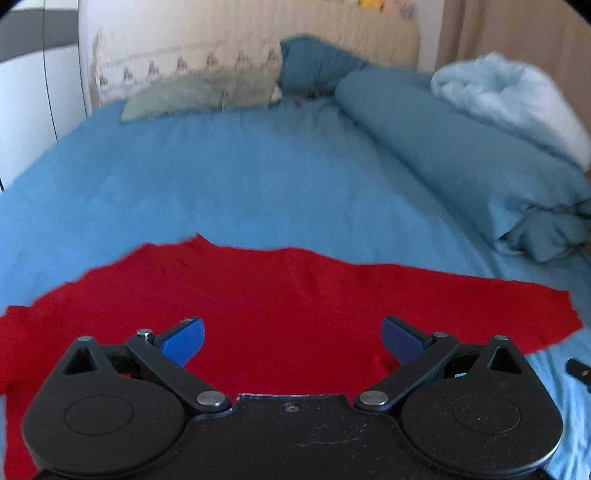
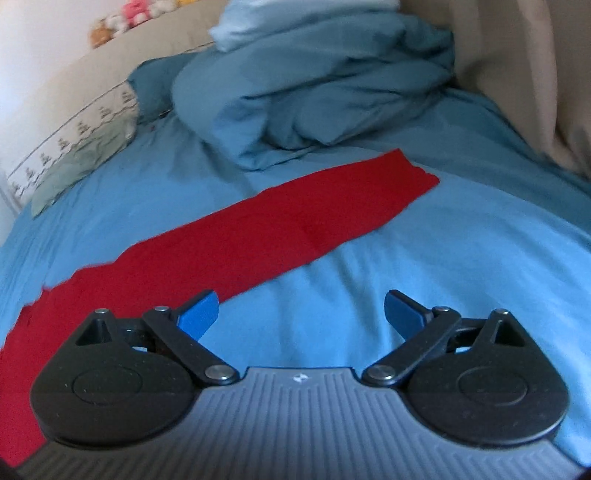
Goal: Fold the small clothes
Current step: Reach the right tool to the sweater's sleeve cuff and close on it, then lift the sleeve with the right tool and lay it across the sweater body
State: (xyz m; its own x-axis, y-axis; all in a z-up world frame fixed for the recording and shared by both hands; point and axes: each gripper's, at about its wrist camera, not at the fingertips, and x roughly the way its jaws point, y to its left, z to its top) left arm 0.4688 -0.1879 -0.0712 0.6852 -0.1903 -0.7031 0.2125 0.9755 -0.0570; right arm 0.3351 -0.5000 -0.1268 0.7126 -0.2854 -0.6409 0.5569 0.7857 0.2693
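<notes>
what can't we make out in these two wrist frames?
- Red garment: left wrist view, near part hidden under the left gripper; its type is unclear.
- Same garment, right wrist view: cut off at the left edge.
- Toys on the headboard: right wrist view, blurred and tiny.

Soft daylight, slight blur, fisheye-bent edges.
</notes>
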